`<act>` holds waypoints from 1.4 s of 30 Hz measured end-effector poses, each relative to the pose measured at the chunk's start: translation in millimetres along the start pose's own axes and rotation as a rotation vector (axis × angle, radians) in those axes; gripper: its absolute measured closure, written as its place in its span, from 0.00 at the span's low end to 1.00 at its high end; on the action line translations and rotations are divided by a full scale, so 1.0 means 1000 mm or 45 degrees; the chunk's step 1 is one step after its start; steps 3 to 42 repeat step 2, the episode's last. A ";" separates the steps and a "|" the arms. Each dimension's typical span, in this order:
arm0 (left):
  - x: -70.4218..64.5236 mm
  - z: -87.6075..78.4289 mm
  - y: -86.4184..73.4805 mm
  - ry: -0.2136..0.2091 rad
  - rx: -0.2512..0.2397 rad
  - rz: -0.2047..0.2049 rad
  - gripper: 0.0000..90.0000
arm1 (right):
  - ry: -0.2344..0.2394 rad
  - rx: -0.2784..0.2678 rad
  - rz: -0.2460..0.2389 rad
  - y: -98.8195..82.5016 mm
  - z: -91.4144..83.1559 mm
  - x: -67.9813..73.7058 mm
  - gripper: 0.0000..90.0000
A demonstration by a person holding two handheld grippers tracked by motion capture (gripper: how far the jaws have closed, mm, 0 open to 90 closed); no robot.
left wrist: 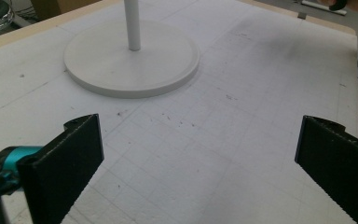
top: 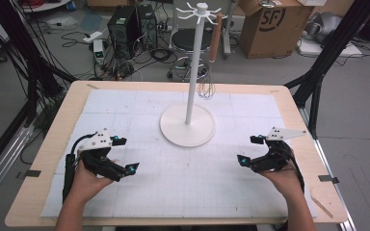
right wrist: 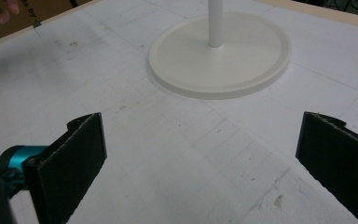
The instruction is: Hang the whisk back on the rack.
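A white stand with a round base [top: 188, 126] and a tall pole [top: 193, 72] rises at the middle of the table, with hook arms at its top [top: 200, 11]. A whisk with a wooden handle [top: 215, 42] hangs from one hook, its wire head [top: 206, 89] beside the pole. My left gripper [top: 126, 155] rests low on the mat at the left, open and empty. My right gripper [top: 249, 150] mirrors it at the right, open and empty. The left gripper [left wrist: 198, 158] faces the base [left wrist: 130, 58]. The right gripper [right wrist: 200, 158] faces the base [right wrist: 219, 53].
A white gridded mat [top: 183, 187] covers the wooden table [top: 53, 130]. Black frame legs [top: 318, 82] stand by the right edge and more at the left [top: 33, 72]. Beyond the table are a cardboard box [top: 270, 24], a computer tower [top: 125, 29] and a stool [top: 188, 43].
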State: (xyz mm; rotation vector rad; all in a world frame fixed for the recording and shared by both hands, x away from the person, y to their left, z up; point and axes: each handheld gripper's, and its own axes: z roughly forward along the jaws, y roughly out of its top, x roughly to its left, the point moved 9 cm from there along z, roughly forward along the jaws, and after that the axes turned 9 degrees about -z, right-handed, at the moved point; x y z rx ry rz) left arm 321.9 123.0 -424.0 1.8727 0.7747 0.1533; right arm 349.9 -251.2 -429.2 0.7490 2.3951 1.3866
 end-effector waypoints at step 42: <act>0.000 0.000 0.000 -0.001 -0.002 -0.004 0.02 | 0.005 -0.005 0.002 0.000 0.000 0.000 0.01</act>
